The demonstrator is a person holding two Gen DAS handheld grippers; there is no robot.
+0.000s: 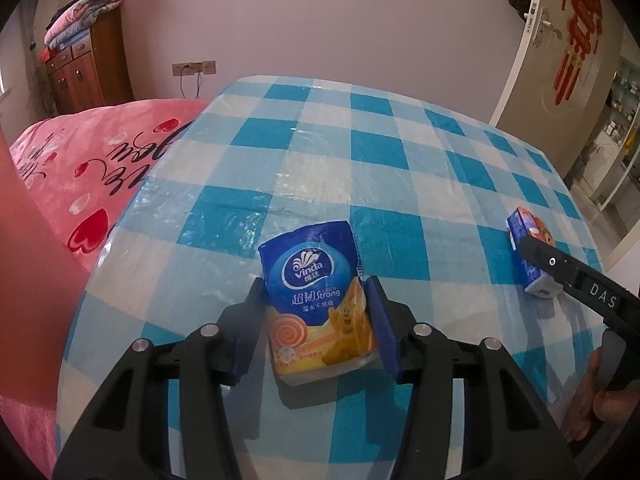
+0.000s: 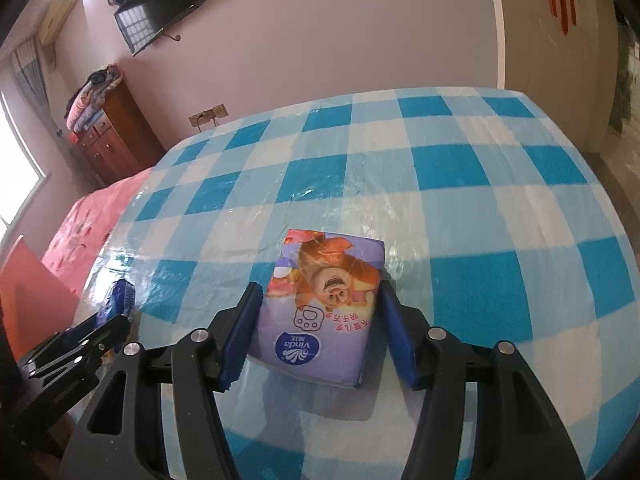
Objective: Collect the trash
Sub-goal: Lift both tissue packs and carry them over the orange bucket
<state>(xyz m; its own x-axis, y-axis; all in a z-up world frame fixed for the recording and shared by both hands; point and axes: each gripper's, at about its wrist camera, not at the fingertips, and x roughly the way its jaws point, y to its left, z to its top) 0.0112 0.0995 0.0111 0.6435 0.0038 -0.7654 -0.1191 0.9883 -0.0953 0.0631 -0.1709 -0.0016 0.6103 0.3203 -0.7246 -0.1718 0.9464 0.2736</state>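
Note:
A blue and orange Vinda tissue pack (image 1: 318, 304) sits between the pads of my left gripper (image 1: 316, 292), which is shut on it just over the blue-checked table (image 1: 360, 140). A purple Vinda tissue pack with a cartoon bear (image 2: 326, 308) sits between the pads of my right gripper (image 2: 320, 296), which is shut on it. The right gripper (image 1: 576, 280) and its pack (image 1: 530, 256) also show in the left wrist view, at the right. The left gripper (image 2: 108, 320) shows at the left edge of the right wrist view.
A pink bed cover with red hearts (image 1: 92, 168) lies left of the table. A wooden cabinet (image 1: 88, 68) with folded blankets stands against the back wall. A white door (image 1: 560, 52) is at the right. A TV (image 2: 160, 4) hangs on the wall.

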